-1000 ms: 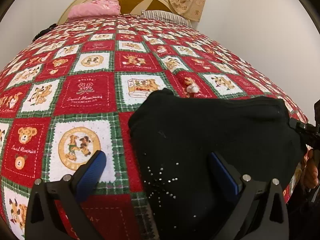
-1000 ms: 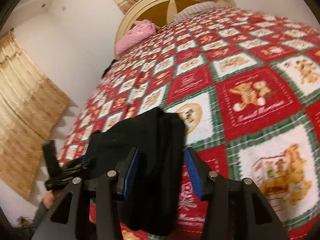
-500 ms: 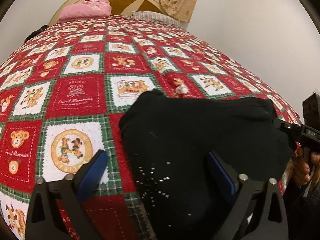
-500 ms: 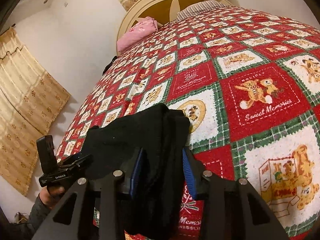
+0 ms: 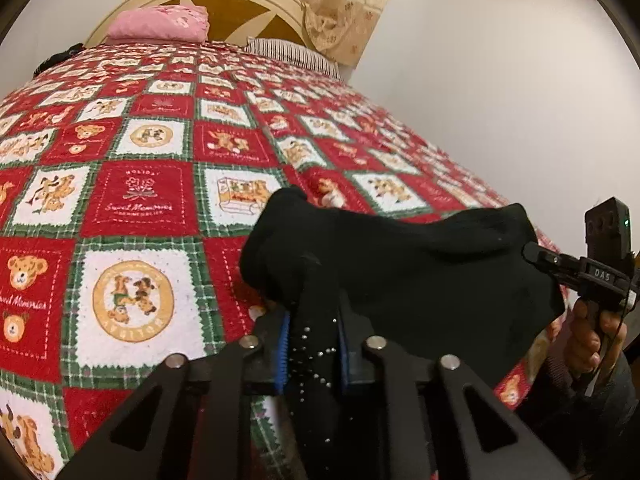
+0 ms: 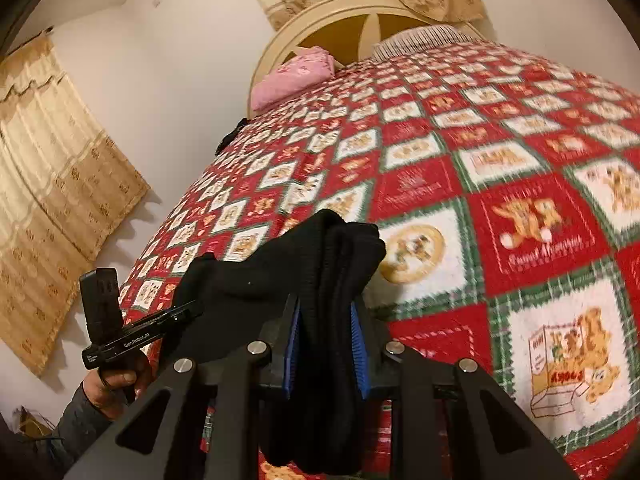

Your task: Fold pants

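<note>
The black pants (image 5: 400, 272) are folded into a thick bundle near the foot of the bed, lifted off the red patchwork quilt (image 5: 140, 200). My left gripper (image 5: 312, 344) is shut on one end of the bundle, where small silver studs show. My right gripper (image 6: 324, 344) is shut on the other end of the pants (image 6: 312, 280), several layers thick between the blue pads. Each gripper shows in the other's view, the right one (image 5: 576, 268) at the far right and the left one (image 6: 132, 332) at the left, each held by a hand.
A pink pillow (image 5: 160, 26) and a striped pillow (image 5: 292, 54) lie at the cream headboard (image 5: 224, 0). A white wall (image 5: 500, 80) runs along the bed's right side. Tan curtains (image 6: 52, 184) hang to the left of the bed.
Both grippers were open around the pants and have shut on them. The bundle has bunched up and risen off the quilt.
</note>
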`<state>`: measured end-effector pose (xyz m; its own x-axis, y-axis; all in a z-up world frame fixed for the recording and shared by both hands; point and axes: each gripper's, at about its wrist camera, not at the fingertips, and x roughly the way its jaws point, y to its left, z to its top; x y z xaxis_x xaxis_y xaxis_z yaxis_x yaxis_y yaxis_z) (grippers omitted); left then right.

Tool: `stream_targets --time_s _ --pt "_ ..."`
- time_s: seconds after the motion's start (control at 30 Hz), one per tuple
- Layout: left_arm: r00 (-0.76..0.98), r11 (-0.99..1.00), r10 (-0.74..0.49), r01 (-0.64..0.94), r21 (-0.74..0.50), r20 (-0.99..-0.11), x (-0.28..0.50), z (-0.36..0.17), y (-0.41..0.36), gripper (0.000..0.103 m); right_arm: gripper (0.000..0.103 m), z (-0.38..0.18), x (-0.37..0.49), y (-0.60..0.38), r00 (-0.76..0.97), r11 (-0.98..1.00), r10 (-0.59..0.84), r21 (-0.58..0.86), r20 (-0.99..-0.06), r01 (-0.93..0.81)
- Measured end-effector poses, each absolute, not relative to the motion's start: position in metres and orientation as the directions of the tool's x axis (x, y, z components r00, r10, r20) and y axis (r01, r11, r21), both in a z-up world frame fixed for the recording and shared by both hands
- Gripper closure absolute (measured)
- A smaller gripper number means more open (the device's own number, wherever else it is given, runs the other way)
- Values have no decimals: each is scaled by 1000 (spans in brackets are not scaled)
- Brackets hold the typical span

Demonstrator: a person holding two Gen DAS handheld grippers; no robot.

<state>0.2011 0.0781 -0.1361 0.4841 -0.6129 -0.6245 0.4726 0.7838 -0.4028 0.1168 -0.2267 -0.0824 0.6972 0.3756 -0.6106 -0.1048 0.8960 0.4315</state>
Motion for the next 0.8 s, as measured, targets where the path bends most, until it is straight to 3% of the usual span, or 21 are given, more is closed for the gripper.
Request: stream_targets --time_s 0.1,0.3,0.6,0.8 --pt "484 756 -654 460 -466 -582 198 -130 92 86 79 -70 121 -217 694 902 379 413 -612 -129" --pt "551 769 -639 432 -471 -537 193 -111 133 86 79 -52 151 -179 663 905 414 364 -624 -222" --pt "721 893 -433 262 -365 -541 198 -90 237 86 80 -46 237 -54 572 828 556 340 -603 -446" --pt "738 942 -292 112 -316 -609 215 -118 289 86 79 -78 295 20 482 795 592 368 -646 -482"
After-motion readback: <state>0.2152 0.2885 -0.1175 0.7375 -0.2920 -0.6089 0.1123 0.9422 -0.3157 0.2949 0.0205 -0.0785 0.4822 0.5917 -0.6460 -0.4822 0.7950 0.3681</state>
